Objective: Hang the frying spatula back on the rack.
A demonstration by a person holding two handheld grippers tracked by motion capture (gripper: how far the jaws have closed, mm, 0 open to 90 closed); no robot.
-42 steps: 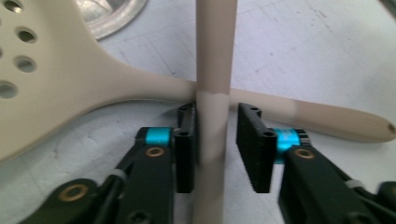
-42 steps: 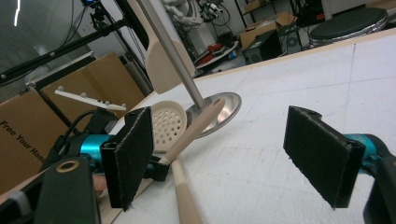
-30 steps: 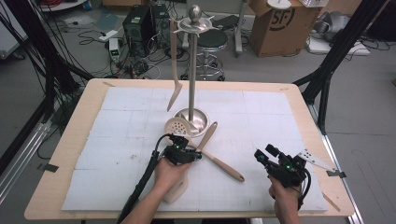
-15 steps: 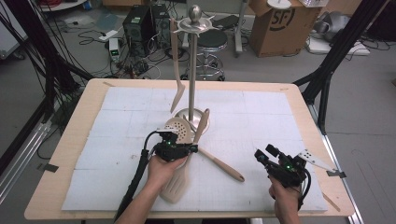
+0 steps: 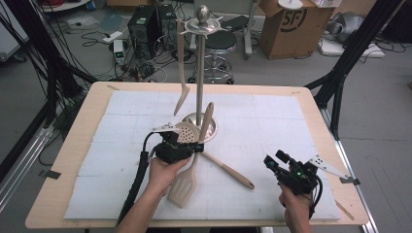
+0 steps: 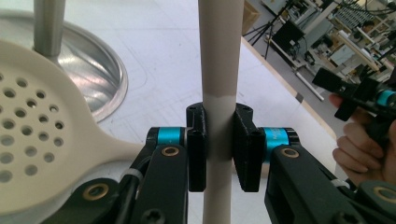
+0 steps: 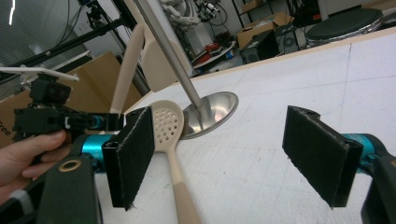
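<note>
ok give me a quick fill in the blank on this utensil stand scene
The left gripper is shut on the beige spatula's ____.
The right gripper has its jaws ____.
The beige perforated spoon lies against the steel stand's round ____.
One beige turner already ____ from the stand's top.

Missing: handle; open; base; hangs

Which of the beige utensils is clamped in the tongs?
The slotted turner, its handle pinched by the left tongs. The perforated spoon lies on the table; another utensil hangs from the stand.
</note>
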